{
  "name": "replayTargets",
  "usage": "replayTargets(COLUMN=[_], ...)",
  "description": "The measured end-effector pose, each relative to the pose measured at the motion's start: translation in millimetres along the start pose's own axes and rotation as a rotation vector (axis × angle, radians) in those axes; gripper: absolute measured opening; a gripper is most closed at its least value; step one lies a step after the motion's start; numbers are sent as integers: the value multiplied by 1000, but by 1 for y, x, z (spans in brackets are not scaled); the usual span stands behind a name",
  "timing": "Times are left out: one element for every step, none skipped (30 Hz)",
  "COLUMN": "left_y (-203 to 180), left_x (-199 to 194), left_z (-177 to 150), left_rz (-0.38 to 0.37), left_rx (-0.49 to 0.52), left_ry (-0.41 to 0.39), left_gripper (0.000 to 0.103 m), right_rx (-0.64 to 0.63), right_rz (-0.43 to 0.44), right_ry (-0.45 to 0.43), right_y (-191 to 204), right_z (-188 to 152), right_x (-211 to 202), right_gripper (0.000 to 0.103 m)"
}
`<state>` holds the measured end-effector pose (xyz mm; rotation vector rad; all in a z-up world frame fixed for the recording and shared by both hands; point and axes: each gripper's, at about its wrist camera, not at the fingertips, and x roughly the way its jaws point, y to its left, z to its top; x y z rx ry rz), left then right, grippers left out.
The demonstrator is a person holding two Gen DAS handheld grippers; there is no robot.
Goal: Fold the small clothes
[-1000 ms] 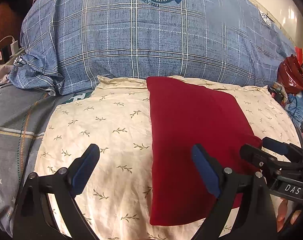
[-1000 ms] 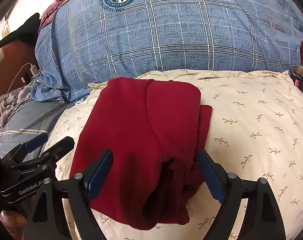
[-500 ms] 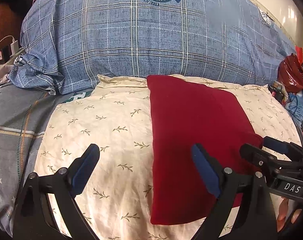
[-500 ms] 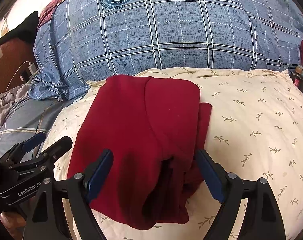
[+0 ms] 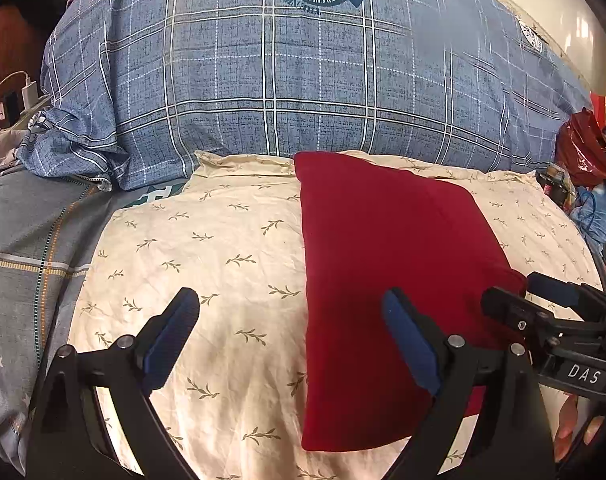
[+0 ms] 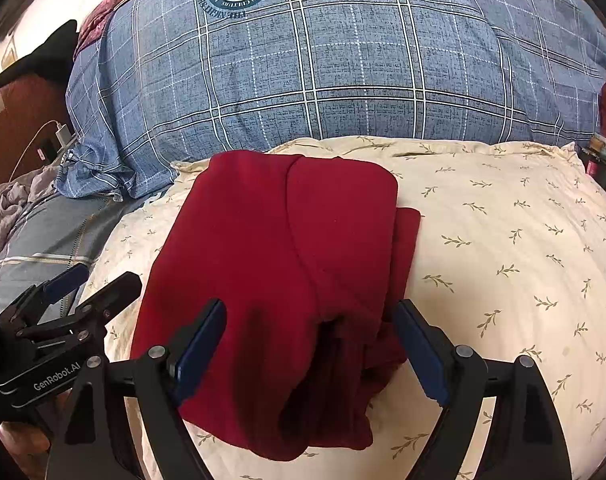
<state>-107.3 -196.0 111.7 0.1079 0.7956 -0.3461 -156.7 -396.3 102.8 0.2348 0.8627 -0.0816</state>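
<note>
A blue plaid duvet (image 6: pixel 343 72) fills the back of the bed; in front of it lies a cream leaf-print pillow (image 6: pixel 503 248), and on that pillow rests the red garment (image 6: pixel 263 248), already folded into a rough rectangle, its near right edge loose and bunched with layers gaping; the step in hand looks like a last fold or a tidy of that ragged end. The right gripper (image 6: pixel 311 344) hovers over the near edge, jaws spread wide and empty; the left gripper (image 5: pixel 291 336) stands spread too, holding nothing, straddling the garment's left edge. To do it well, I judge each gripper should pinch all layers at a near corner, lift together, and lay the end flat without dragging the soft pillow.
</note>
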Motion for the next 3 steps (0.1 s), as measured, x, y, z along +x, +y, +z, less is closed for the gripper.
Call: replayTargets(left_y=[0, 1, 2], left_x=[0, 0, 1], left_z=[0, 0, 0], left_rz=[-1, -4, -8], left_rx=[0, -2, -5], left_ry=[0, 2, 5], left_gripper=[94, 94, 94], right_rx=[-1, -1, -2], right_rz=[0, -1, -3], right_ry=[1, 1, 1], right_y=[0, 0, 0], right_z=[0, 0, 0], right_x=[0, 0, 1], right_gripper=[87, 87, 87])
